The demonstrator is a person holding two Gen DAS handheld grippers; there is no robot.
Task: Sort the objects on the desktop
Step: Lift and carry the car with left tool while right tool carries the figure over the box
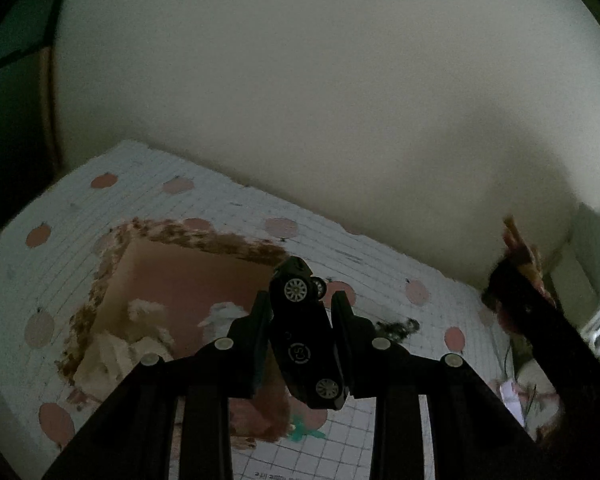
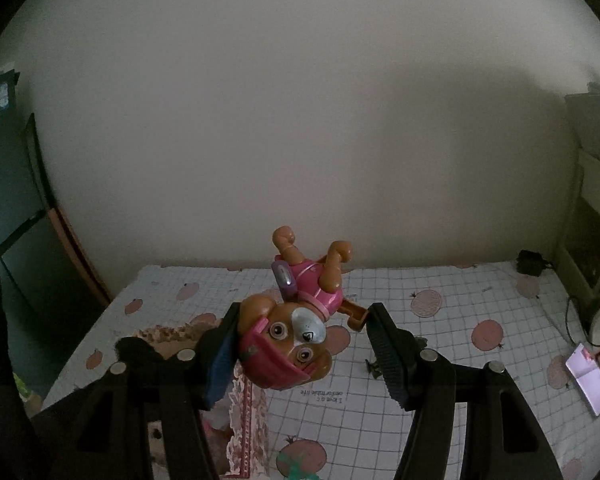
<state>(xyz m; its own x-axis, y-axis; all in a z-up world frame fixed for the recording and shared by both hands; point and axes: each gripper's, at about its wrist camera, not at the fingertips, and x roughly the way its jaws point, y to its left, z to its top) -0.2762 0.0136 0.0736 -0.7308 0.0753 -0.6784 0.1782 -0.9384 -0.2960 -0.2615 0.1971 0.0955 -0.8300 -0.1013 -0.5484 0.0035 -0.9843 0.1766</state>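
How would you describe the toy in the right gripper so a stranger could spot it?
Above the checked tablecloth with pink fruit prints, look between the right gripper jaws. The cartoon puppy figure hangs head-down, brown with a pink vest and visor, unlike the black toy car.

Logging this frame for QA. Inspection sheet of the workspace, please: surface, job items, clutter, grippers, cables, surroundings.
Surface: grid-pattern tablecloth with pink fruit print, dim light.
Job's things: black toy car and pink-suited puppy figure, both lifted off the cloth; lace-edged box below with pale items inside.
Clutter: pink phone-like item, small dark charger, small dark object on the cloth.
Grippers: left gripper jaws clamp the car; right gripper jaws hold the figure, upside down.
Cables: thin cable at the right edge.
Surroundings: plain wall, dark cabinet left.
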